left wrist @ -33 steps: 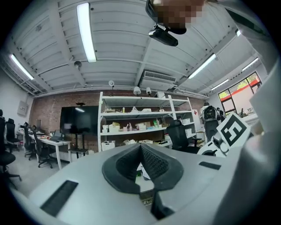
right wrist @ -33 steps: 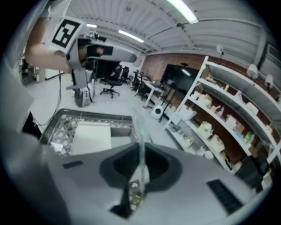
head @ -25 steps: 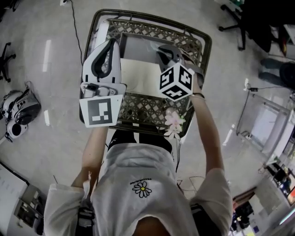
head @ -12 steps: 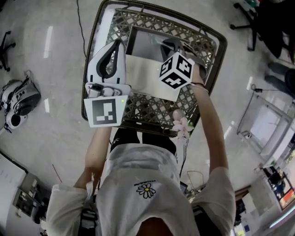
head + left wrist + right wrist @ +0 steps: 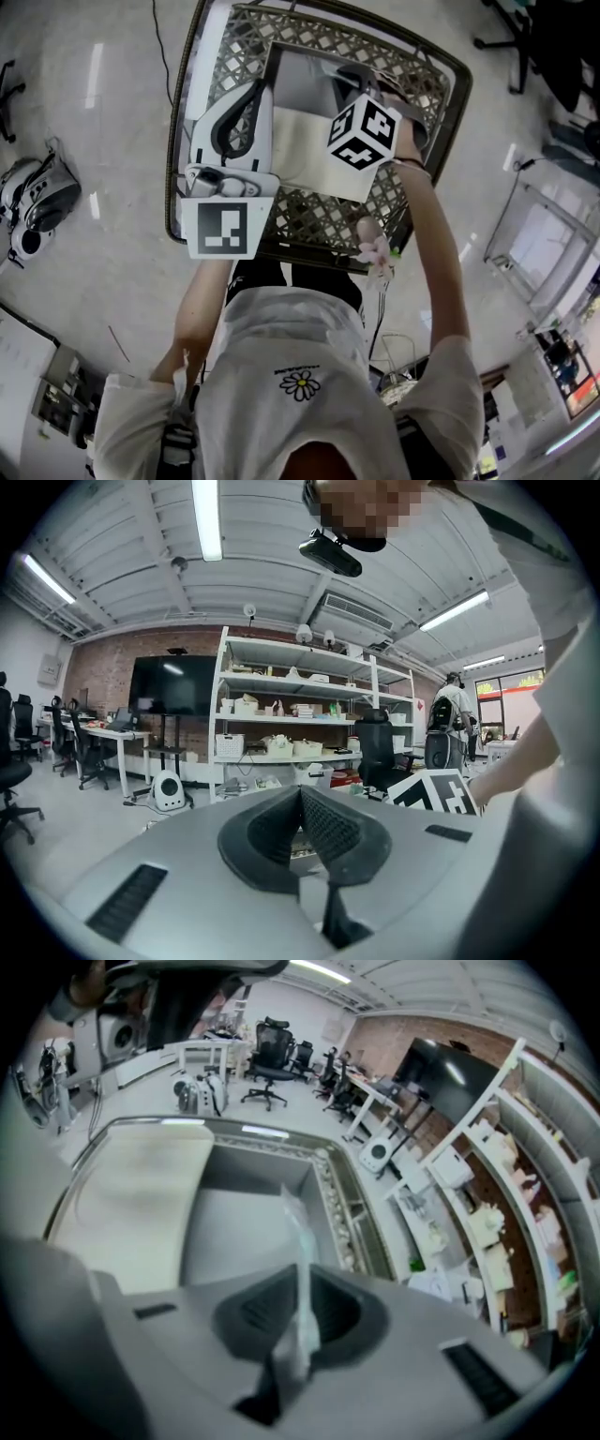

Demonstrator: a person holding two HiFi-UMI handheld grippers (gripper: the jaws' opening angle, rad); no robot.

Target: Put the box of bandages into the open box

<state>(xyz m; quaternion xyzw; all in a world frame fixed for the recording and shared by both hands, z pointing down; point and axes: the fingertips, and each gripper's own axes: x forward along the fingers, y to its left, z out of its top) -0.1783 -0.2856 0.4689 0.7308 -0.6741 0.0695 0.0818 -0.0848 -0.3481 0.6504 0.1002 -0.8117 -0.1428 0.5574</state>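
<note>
Grey shiny floor point(image 5: 112, 234) lies under a wire basket point(image 5: 309, 217), and the open box point(image 5: 302, 86) sits inside it. The right gripper point(image 5: 302, 1312) is squeezed shut on a thin clear pack point(image 5: 298, 1241). This is likely the bandages, but I cannot be sure. The open box is right below this gripper, and the pack's long side points down into it. The left gripper point(image 5: 300, 810) is closed with nothing in it. It is off to the left of the open box, so the right hand is nearer.
</note>
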